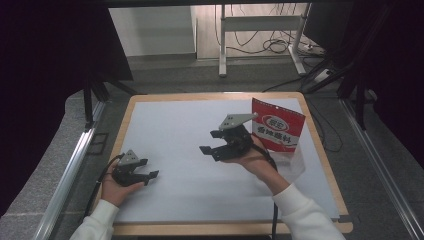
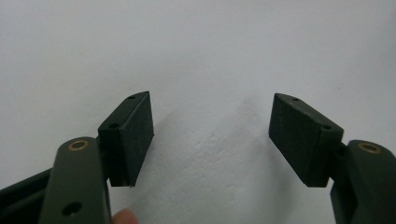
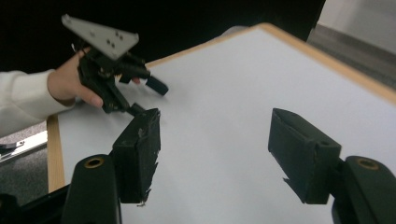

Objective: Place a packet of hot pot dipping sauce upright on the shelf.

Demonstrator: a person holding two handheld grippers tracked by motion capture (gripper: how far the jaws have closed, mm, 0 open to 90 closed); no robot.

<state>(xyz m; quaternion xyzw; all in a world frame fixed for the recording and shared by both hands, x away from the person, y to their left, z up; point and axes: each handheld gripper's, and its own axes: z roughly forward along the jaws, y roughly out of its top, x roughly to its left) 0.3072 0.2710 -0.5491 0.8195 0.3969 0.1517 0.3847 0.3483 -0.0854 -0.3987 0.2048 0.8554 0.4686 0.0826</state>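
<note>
- Two grippers are empty, so the work looks hardly begun: the red bag (image 1: pixel 277 131) is not yet taken.
- The left gripper (image 1: pixel 150 170) rests low on the white mat (image 1: pixel 170 130), jaws apart, far from the bag.
- The right gripper (image 1: pixel 210 142) hangs raised, jaws spread, turned away; the bag stands just behind it, perhaps touching the hand (image 1: pixel 255 161).

- A wood-edged bench (image 1: pixel 125 131) carries a white sheet (image 1: pixel 170 135).
- Beyond it stands a metal frame (image 1: pixel 260 22), with tangled cables (image 1: pixel 272 46) on the floor (image 1: pixel 170 75).
</note>
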